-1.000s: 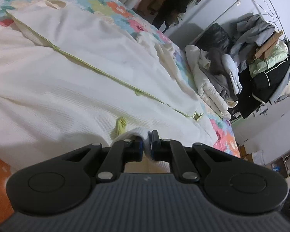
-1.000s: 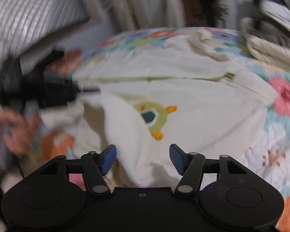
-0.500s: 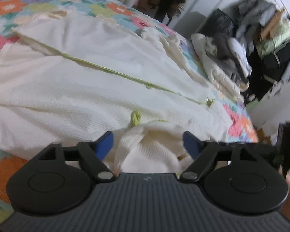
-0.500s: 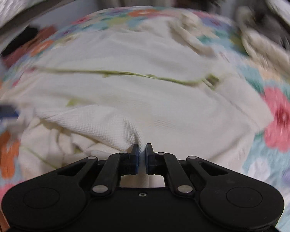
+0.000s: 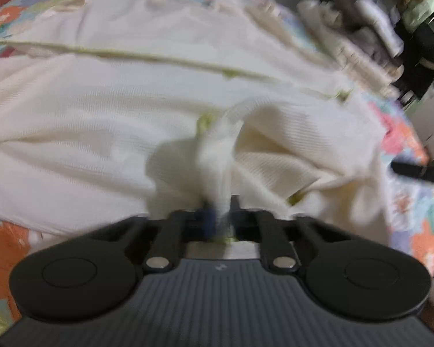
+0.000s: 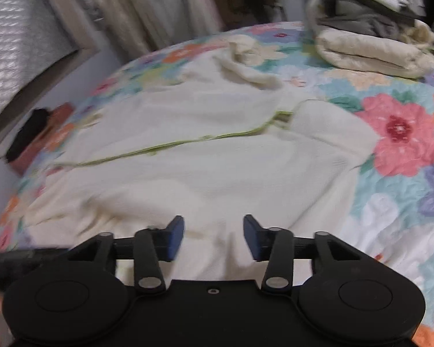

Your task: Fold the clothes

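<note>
Blurrily, left tool [image 5: 220,217] pinches the cream garment [image 5: 101,121]; right tool [image 6: 214,238] gapes wide, empty.

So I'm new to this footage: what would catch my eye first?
A big cream waffle-knit garment with a lime-green edge spreads across the bright floral quilt. The left claw is shut on a bunched fold of it, while the right claw hangs open above the cloth. Folded clothes are piled at the far right.
</note>
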A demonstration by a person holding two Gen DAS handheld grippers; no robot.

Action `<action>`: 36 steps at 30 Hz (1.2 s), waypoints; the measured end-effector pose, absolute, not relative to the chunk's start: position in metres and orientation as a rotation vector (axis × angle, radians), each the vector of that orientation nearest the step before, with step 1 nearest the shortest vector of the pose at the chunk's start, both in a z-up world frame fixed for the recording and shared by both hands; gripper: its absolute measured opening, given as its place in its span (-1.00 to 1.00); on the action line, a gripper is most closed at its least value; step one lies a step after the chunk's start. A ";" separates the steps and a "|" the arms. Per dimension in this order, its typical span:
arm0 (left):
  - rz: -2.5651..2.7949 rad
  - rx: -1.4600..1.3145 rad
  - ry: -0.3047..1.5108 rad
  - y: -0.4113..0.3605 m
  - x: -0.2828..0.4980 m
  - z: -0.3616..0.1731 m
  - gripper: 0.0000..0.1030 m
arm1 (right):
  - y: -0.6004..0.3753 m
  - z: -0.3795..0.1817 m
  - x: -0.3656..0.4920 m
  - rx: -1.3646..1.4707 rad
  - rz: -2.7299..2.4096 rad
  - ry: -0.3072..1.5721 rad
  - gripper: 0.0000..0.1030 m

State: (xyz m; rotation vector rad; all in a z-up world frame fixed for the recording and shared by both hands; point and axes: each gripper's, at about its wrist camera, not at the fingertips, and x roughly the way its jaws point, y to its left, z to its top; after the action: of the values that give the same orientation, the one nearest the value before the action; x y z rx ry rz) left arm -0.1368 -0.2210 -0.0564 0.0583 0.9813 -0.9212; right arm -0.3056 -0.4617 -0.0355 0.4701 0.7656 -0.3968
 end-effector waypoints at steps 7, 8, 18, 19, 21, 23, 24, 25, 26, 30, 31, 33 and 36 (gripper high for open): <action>-1.112 -0.427 0.940 -0.160 -0.120 -0.002 -0.87 | -0.428 -0.042 -0.294 0.321 -0.317 0.836 0.31; -1.137 -0.505 0.948 -0.150 -0.116 0.002 -0.87 | -0.423 -0.042 -0.293 0.300 -0.306 0.845 0.31; -1.245 -0.940 0.954 -0.092 -0.115 0.035 -0.87 | -0.382 -0.049 -0.281 0.058 -0.191 0.939 -0.18; -1.254 -0.970 0.942 -0.086 -0.116 0.041 -0.87 | -0.383 -0.045 -0.284 0.058 -0.173 0.928 -0.69; -1.251 -1.026 0.899 -0.070 -0.119 0.056 -0.87 | -0.388 -0.033 -0.293 0.099 -0.118 0.887 -0.99; -1.195 -1.074 0.889 -0.061 -0.115 0.061 -0.87 | -0.396 -0.018 -0.305 0.177 -0.045 0.825 -1.00; -1.153 -1.095 0.894 -0.058 -0.111 0.061 -0.87 | -0.400 -0.012 -0.309 0.198 -0.028 0.802 -1.00; -1.110 -1.116 0.899 -0.056 -0.106 0.062 -0.86 | -0.406 -0.008 -0.310 0.211 -0.037 0.785 -1.00; -1.034 -1.126 0.933 -0.060 -0.096 0.052 -0.86 | -0.412 -0.005 -0.310 0.223 -0.046 0.770 -0.99; -0.799 -1.121 1.070 -0.088 -0.052 -0.007 -0.85 | -0.441 -0.020 -0.294 0.280 -0.156 0.830 -0.94; -0.772 -1.097 1.096 -0.096 -0.042 -0.022 -0.85 | -0.448 -0.024 -0.290 0.294 -0.183 0.846 -0.85; -0.707 -1.009 1.147 -0.112 -0.030 -0.045 -0.85 | -0.461 -0.032 -0.292 0.317 -0.238 0.907 -0.84; -0.698 -0.914 1.160 -0.124 -0.027 -0.059 -0.85 | -0.470 -0.029 -0.310 0.329 -0.276 0.895 -0.79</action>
State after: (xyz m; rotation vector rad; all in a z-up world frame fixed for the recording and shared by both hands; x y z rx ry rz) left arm -0.0267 -0.1243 -0.0587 -0.9140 1.1598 -0.6975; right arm -0.3101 -0.4699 -0.0286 0.3285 0.8945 -0.2765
